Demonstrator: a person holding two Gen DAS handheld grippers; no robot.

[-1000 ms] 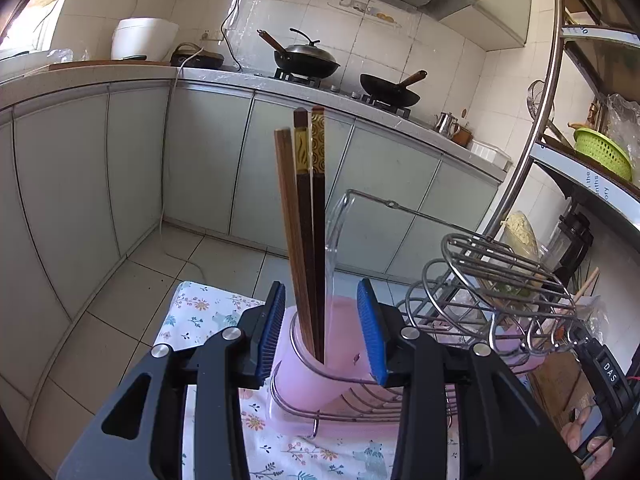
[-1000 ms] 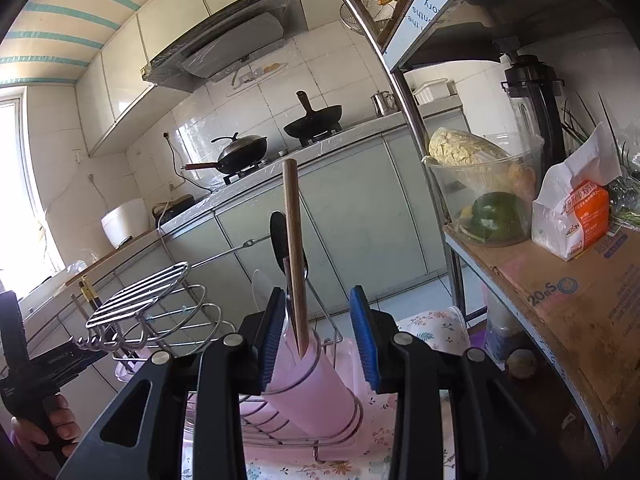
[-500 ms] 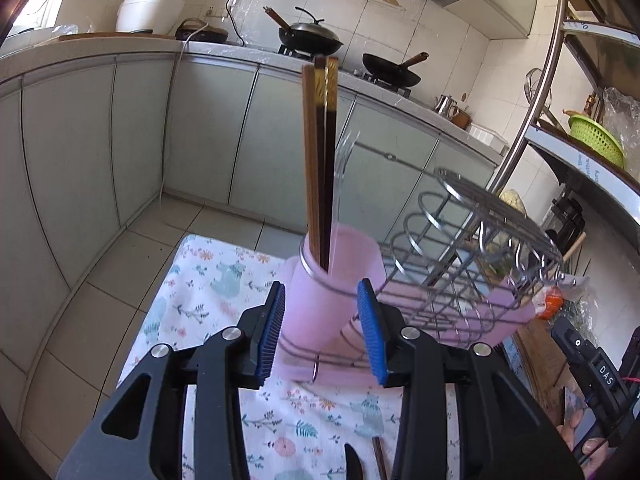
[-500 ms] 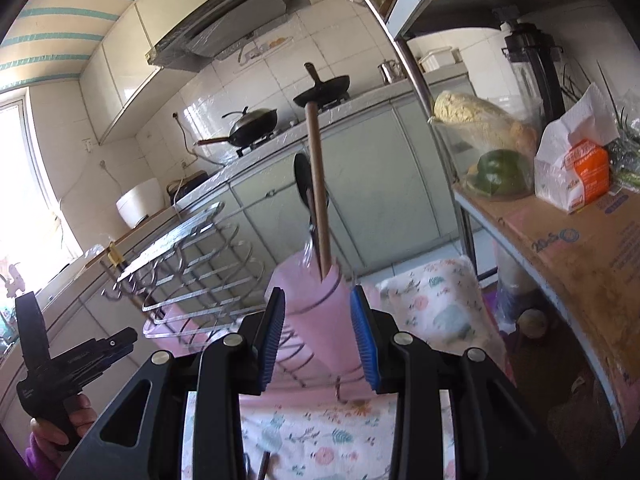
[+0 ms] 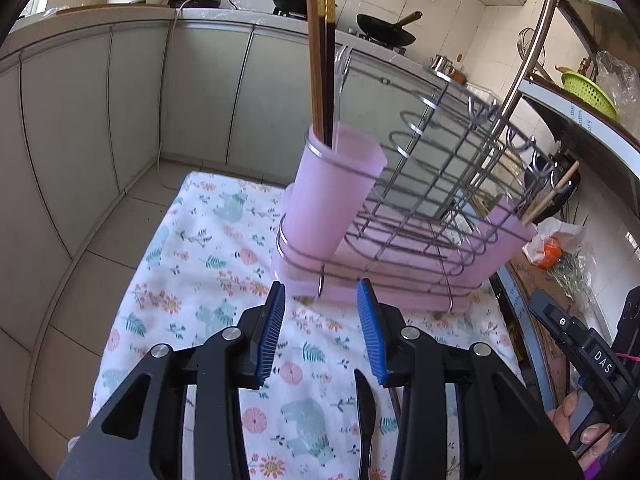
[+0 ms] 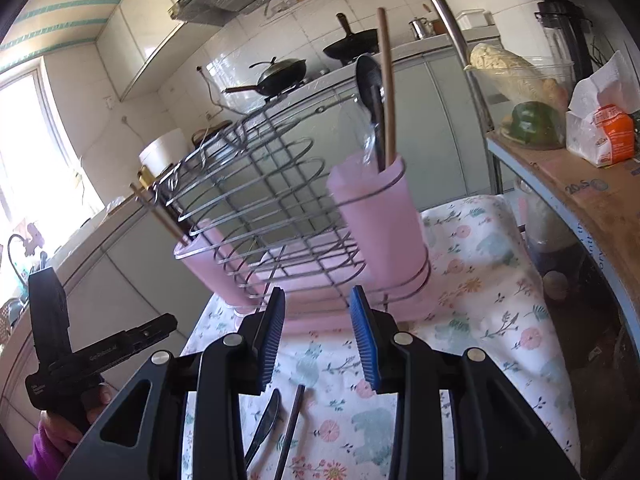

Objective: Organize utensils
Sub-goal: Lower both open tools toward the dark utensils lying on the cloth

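A wire rack [image 5: 432, 184] with a pink base stands on a floral cloth [image 5: 192, 264]. Its left pink cup [image 5: 332, 196] holds upright chopsticks [image 5: 320, 64] and a clear utensil. Its right pink cup [image 6: 380, 220] holds a black spoon [image 6: 370, 88] and one chopstick [image 6: 387, 88]. A black knife [image 6: 266, 420] and a dark chopstick [image 6: 290, 428] lie on the cloth; the knife also shows in the left wrist view [image 5: 366, 408]. My left gripper [image 5: 322, 336] is open and empty, back from the rack. My right gripper [image 6: 318, 336] is open and empty.
Grey kitchen cabinets [image 5: 120, 92] with woks on the stove [image 5: 384, 32] stand behind. A metal shelf unit [image 6: 576, 168] with a carton and food bowl is at the right. The cloth-covered table [image 6: 480, 280] ends near that shelf.
Both grippers have pulled back and up from the pink cups. The rack now sits farther off, and the knife and chopstick on the cloth have come into view.
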